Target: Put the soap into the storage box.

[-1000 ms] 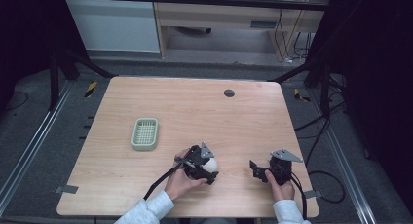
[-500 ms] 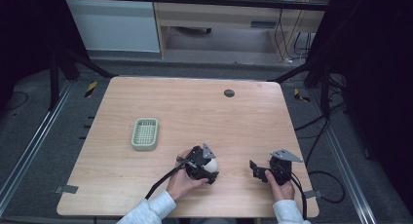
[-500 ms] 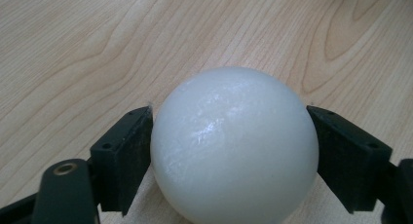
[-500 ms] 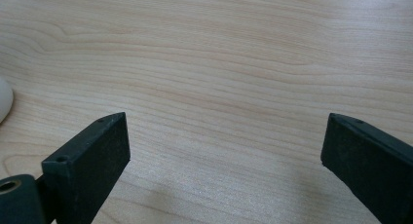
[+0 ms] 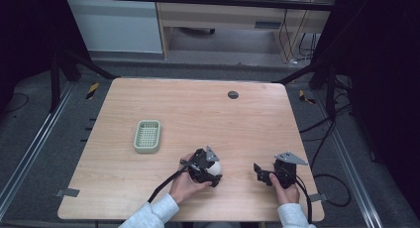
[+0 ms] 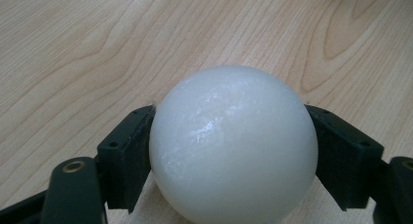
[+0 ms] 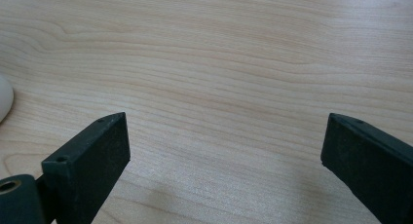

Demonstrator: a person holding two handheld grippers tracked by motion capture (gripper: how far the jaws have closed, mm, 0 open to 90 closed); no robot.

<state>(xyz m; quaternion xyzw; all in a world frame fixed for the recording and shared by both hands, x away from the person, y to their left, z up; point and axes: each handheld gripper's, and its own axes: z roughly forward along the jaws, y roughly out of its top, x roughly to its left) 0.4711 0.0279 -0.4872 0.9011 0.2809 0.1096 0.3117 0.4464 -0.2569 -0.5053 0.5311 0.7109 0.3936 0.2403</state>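
Lower centre of frame: left gripper (image 5: 212, 172), jaws just closing in, hugging a white ball (image 5: 215, 168) on the wooden table (image 5: 198, 109). Lower right: right gripper (image 5: 261, 172), resting low. Left of centre: green basket (image 5: 148, 136). Upper centre: dark disc (image 5: 233, 94).

White ball (image 6: 234, 146), smooth, glossy, slightly translucent with faint scuff marks on the upper surface, round and whole. It sits at the near middle part of the wooden desk (image 5: 198, 114), in the high view just right of the person's left hand, well apart from the green basket. It lies squeezed between the two black fingers (image 6: 127, 158) of the left gripper (image 5: 205, 167), one pad against each side at its widest part, the jaws having just been closing on it.
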